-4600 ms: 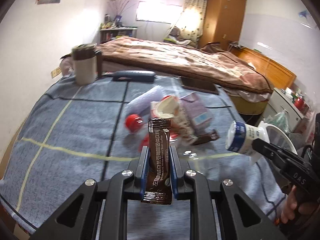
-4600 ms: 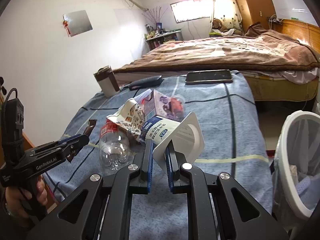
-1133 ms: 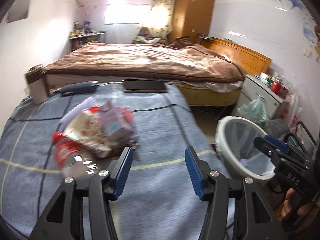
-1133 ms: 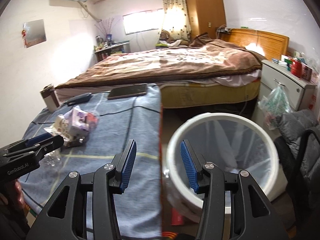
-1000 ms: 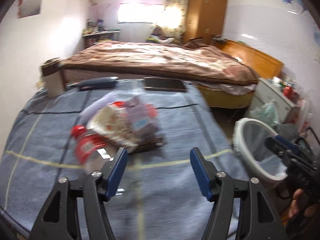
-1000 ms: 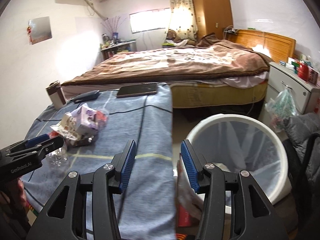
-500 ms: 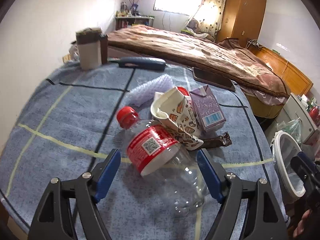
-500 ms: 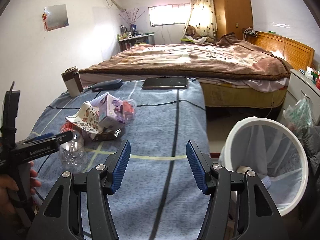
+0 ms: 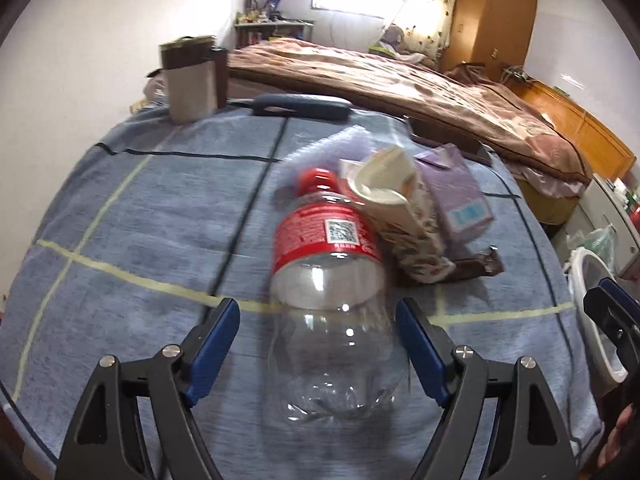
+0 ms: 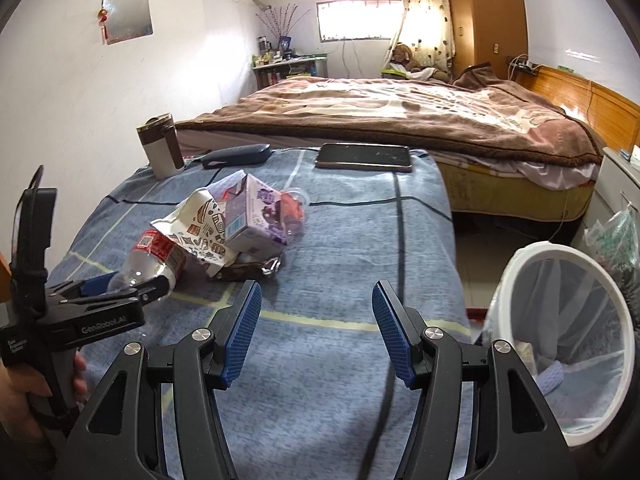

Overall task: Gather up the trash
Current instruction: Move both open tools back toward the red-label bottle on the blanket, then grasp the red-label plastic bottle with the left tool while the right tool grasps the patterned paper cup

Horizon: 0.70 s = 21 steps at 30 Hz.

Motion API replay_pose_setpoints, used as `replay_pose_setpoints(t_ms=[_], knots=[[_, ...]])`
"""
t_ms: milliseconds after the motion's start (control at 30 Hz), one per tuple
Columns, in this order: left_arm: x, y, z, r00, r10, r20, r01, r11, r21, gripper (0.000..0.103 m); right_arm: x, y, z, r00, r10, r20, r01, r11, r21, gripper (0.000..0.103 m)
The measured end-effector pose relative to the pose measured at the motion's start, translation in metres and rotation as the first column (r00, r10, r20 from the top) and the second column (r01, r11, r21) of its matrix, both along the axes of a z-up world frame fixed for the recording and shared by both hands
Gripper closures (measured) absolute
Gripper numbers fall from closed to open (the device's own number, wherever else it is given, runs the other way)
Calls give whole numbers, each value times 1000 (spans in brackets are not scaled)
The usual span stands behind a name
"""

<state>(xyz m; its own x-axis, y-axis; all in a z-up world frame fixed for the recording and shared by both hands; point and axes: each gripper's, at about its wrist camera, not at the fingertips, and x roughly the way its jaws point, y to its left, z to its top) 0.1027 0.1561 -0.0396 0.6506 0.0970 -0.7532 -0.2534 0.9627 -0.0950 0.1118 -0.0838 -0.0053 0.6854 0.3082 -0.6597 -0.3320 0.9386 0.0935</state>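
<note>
Straddling an empty clear bottle [image 9: 336, 320], the left claw [image 9: 318, 334] gapes wide; right claw [image 10: 316, 320] wide, empty.

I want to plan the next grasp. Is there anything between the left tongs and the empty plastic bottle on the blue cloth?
Nothing visible. The left tongs are open with the clear bottle already lying between the pads, untouched. The crushed paper cup leans against the bottle's far right side, beyond the pads.

Daylight from the far window [image 10: 360, 20] blows out to glare; the left wrist view is motion-blurred, fisheye edges bend, corners go dark.
</note>
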Motion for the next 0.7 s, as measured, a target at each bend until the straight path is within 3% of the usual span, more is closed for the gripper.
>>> replay_pose_setpoints(t_ms=[133,200,700], knots=[[-4,19,-2,1000,11,-1,-11,1000,-18,32,3,12,-3,1000,21,-8,-21,1000,4,43],[-6,25,-4,1000,27,-1,-27,1000,8,33,4,20,-4,999,38,-10,-38,999,-5,43],[-21,66,-4,998,58,18,-58,998,-11,34,13,73,-18,982,183,-52,-183,983,-6,43]])
